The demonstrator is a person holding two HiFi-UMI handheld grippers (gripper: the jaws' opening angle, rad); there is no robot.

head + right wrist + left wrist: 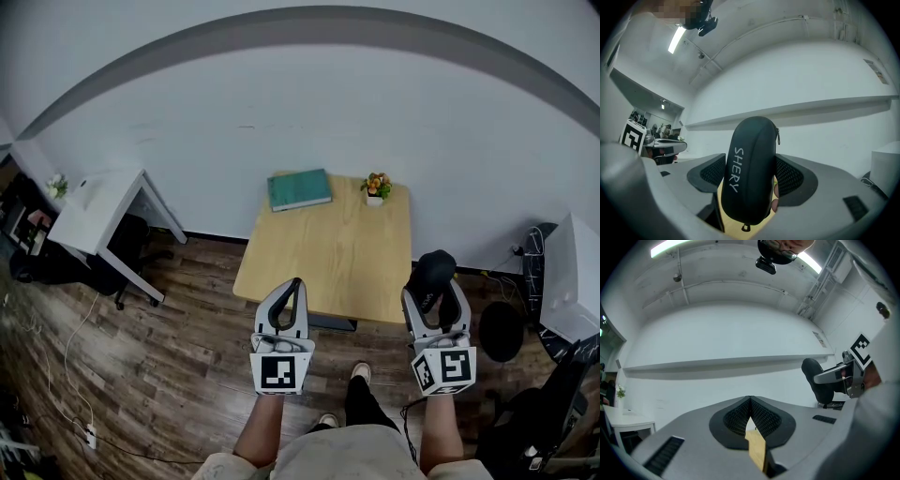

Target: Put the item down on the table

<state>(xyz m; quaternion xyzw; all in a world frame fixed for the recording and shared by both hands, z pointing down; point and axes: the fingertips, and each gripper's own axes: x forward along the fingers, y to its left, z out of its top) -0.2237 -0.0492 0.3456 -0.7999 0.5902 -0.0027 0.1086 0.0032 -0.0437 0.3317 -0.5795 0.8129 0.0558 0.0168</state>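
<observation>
My right gripper [434, 280] is shut on a black zippered glasses case [751, 168], which stands upright between the jaws with white lettering down its side. In the head view the case [433, 272] hangs above the front right corner of the small wooden table [328, 262]. The left gripper [290, 292] is shut with nothing in it, its jaws touching at the tips [750, 400], and it hovers over the table's front left edge. From the left gripper view the case [819, 380] shows at the right, held in the other gripper.
A teal book [299, 189] lies at the table's far left corner and a small potted plant [376, 187] stands at the far right. A white desk [98, 211] and chair sit at the left, black chairs [502, 328] at the right. The wall is just behind the table.
</observation>
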